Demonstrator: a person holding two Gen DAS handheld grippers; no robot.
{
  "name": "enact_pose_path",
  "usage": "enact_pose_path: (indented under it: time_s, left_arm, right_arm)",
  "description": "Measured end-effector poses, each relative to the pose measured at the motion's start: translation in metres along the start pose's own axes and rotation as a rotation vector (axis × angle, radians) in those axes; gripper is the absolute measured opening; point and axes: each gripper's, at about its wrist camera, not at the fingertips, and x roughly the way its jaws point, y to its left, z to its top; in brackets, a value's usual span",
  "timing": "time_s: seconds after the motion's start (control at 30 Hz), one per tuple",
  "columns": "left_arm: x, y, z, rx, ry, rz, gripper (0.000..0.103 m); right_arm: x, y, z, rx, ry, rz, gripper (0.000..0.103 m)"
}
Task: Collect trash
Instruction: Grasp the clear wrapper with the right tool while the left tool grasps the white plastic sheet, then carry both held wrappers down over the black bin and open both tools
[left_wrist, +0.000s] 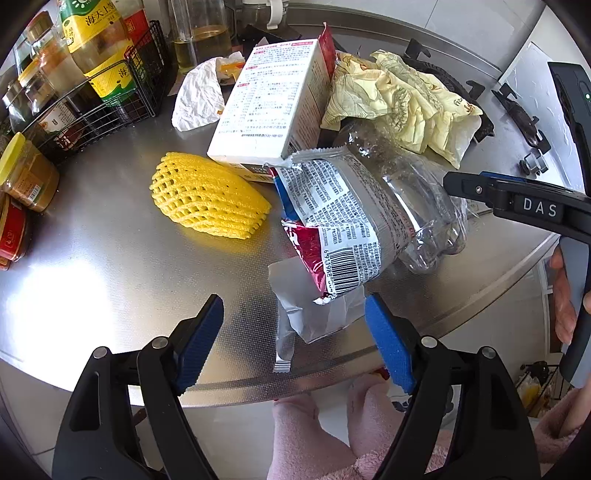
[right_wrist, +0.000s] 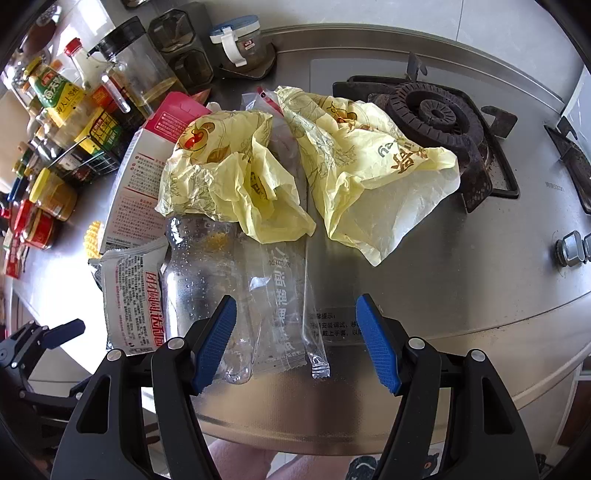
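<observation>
While both of my hands are pointing steeply down at the steel counter (left_wrist: 92, 266), I am holding the left gripper (left_wrist: 293, 341) with its blue pads spread apart; a torn silver-and-red snack wrapper (left_wrist: 325, 236) is reaching down between them at the lower middle of the left view, lying close to the right pad, and I cannot tell whether it is touching. Nothing is being pinched there. A yellow foam fruit net (left_wrist: 207, 195) is lying left of centre, apart from the wrapper, and a white carton (left_wrist: 273, 99) is leaning behind it in the upper middle. A crumpled white tissue (left_wrist: 197, 96) is sitting at the upper left beside a black wire basket (left_wrist: 122, 96) of bottles.

I am keeping the right gripper (right_wrist: 295, 343) spread as well. Between its pads, at the lower middle of the right view, a clear plastic sleeve (right_wrist: 280, 306) is lying flat, with a crushed clear bottle (right_wrist: 195, 273) just left of it, passing behind the left pad. Crumpled yellow plastic bags (right_wrist: 351, 158) are filling the centre, one edge draping onto the black stove burner (right_wrist: 436, 110) at the upper right.
</observation>
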Motion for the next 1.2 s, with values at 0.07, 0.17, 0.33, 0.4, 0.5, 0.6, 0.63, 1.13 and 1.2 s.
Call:
enact_pose_path:
  time_s: [0.07,0.17,0.33,0.4,0.5,0.6,0.63,1.13,1.2]
  left_arm:
    - [0.007,-0.001,0.0,0.001,0.008,-0.001,0.075]
    - [0.016,-0.001,-0.002,-0.003,0.019,0.001,0.074]
    - [0.027,-0.002,-0.005,-0.011,0.026,-0.011,0.057]
    - [0.031,-0.002,-0.006,-0.014,0.031,-0.008,0.051]
    - [0.033,0.0,-0.008,-0.03,0.034,-0.022,0.043]
    - [0.033,0.004,-0.01,-0.047,0.031,-0.022,0.029]
    - [0.032,0.006,-0.011,-0.056,0.029,-0.028,0.027]
    - [-0.03,0.019,-0.025,-0.079,-0.071,-0.06,0.008]
    - [-0.039,0.014,-0.028,-0.068,-0.083,-0.069,0.007]
  right_arm:
    - [0.004,0.002,0.0,0.0,0.01,0.004,0.068]
    - [0.009,0.006,-0.002,-0.001,0.022,0.004,0.068]
    - [0.018,0.004,-0.003,0.003,0.052,0.014,0.057]
    - [0.02,0.005,-0.003,0.003,0.058,0.019,0.055]
    - [0.023,0.006,-0.005,0.002,0.059,0.022,0.043]
    - [0.023,0.005,-0.006,0.015,0.064,0.067,0.025]
    - [0.022,0.006,-0.006,0.015,0.06,0.066,0.022]
    - [-0.028,-0.001,-0.026,0.012,-0.021,0.088,0.015]
    - [-0.034,-0.001,-0.034,0.014,-0.026,0.082,0.015]
